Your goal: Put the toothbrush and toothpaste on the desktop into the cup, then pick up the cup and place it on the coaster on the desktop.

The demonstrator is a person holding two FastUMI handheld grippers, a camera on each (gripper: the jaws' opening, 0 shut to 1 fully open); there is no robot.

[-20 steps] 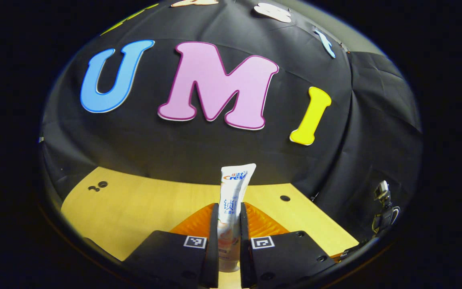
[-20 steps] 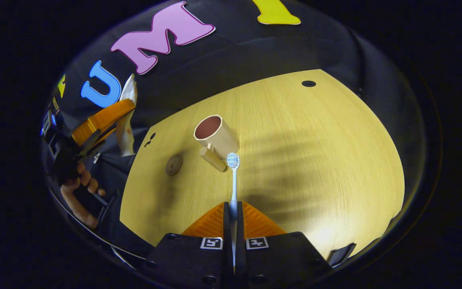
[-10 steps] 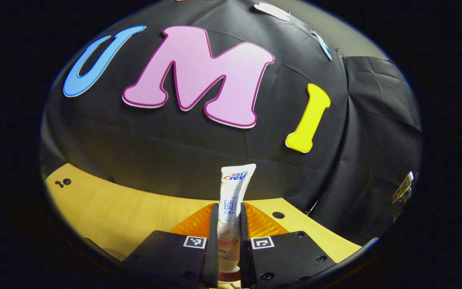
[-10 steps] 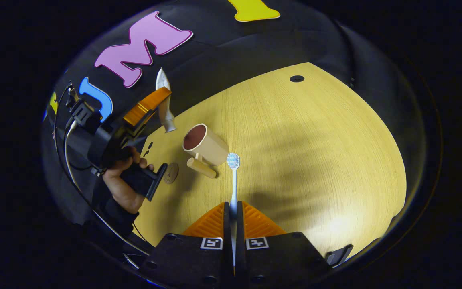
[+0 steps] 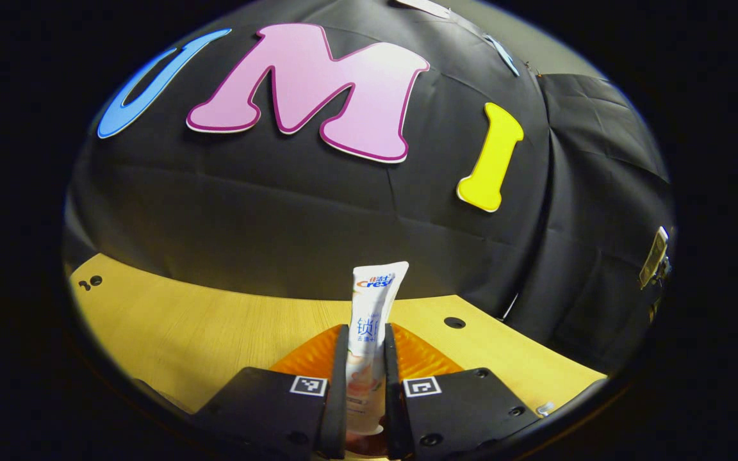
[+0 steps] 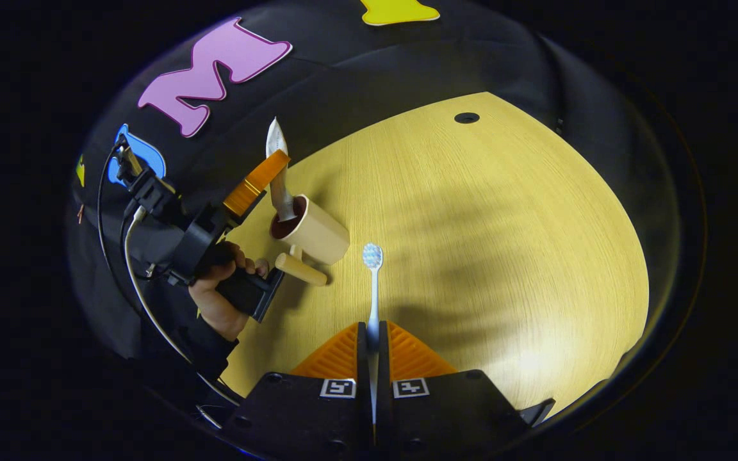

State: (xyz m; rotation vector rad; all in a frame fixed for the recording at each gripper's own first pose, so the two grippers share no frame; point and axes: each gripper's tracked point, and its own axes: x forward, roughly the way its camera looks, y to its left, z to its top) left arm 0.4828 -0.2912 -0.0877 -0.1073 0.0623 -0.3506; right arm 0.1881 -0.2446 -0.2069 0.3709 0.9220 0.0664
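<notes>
My left gripper is shut on a white toothpaste tube, which stands upright between the fingers. In the right gripper view, that left gripper holds the toothpaste tube with its lower end inside the mouth of the beige cup. The cup stands on the table and its peg handle points toward me. My right gripper is shut on the handle of a white toothbrush. The brush's bristle head hovers just right of the cup, apart from it.
The light wooden table stretches to the right of the cup and has a small dark hole near its far edge. A hand grips the left gripper's handle just left of the cup. Black cloth walls close off the back.
The left gripper has carried the toothpaste rightward and down until its lower end entered the cup. The hand now covers the round coaster left of the cup. The right gripper has hardly moved.
</notes>
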